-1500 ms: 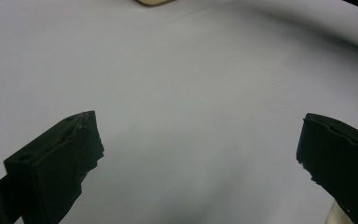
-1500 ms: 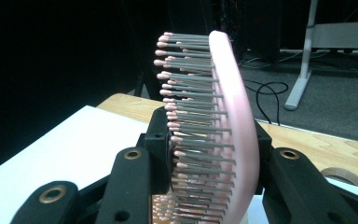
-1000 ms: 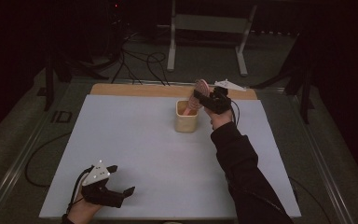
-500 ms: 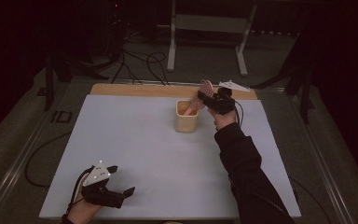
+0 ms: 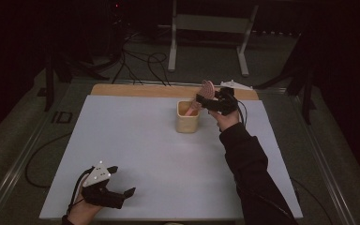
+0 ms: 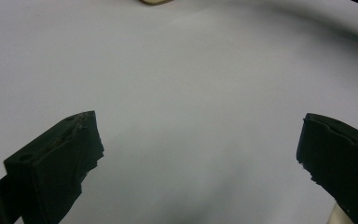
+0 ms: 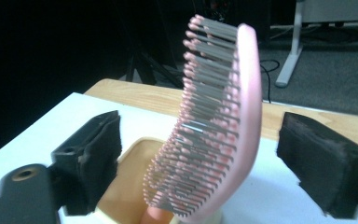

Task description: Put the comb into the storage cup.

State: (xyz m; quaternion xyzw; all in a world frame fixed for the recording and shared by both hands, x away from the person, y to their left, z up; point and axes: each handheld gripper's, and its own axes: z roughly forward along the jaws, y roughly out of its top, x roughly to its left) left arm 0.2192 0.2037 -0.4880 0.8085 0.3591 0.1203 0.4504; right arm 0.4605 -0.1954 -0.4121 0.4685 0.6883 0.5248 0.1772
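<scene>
Hairbrush (image 7: 223, 126) stands handle-down in cup (image 5: 187, 117) at table (image 5: 136, 140) far edge. Right gripper (image 5: 205, 99) jaws have just been opening, brush between them, unpressed: release step. Next, back off without tipping it. Left gripper (image 5: 122, 180) open, idle.

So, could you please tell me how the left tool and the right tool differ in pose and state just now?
The left tool rests low at the near edge of the white table, with bare tabletop between its jaws; the right tool is raised at the far side by the cup. The right tool's jaws have just been opening and stand clear on either side of the pink hairbrush, which stands in the cup. Both are open.
</scene>
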